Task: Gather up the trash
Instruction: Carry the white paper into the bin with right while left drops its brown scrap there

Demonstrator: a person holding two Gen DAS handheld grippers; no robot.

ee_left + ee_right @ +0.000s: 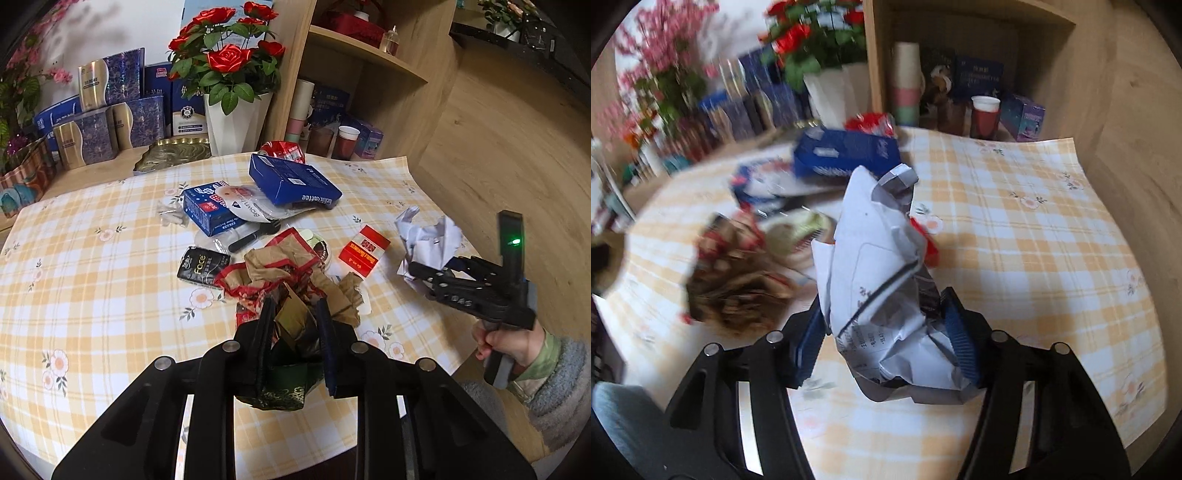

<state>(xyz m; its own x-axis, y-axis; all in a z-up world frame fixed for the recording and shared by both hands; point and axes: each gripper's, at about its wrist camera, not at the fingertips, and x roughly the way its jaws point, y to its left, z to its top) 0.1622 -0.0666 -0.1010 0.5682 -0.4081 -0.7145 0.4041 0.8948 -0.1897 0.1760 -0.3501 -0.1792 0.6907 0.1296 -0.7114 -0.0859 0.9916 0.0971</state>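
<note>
My left gripper (295, 317) is shut on a crumpled brown-and-red wrapper (280, 269) with a dark green and gold part, low over the checked tablecloth (92, 258). At the table's right edge, a hand holds my right gripper (424, 273) against a crumpled white paper (428, 236). The right wrist view shows that white paper (879, 258) between the blue pads (960, 339) of the right gripper (882, 306), which press on both of its sides. Loose trash lies around: a red cigarette box (364, 251), a black tissue pack (201, 267), a blue coffee box (295, 181), a smaller blue box (208, 214).
A white vase of red roses (232, 122) and stacked gift boxes (110, 110) stand behind the table. A wooden shelf with paper cups (347, 140) is at the back right. Wooden floor (498, 147) lies beyond the table's right edge.
</note>
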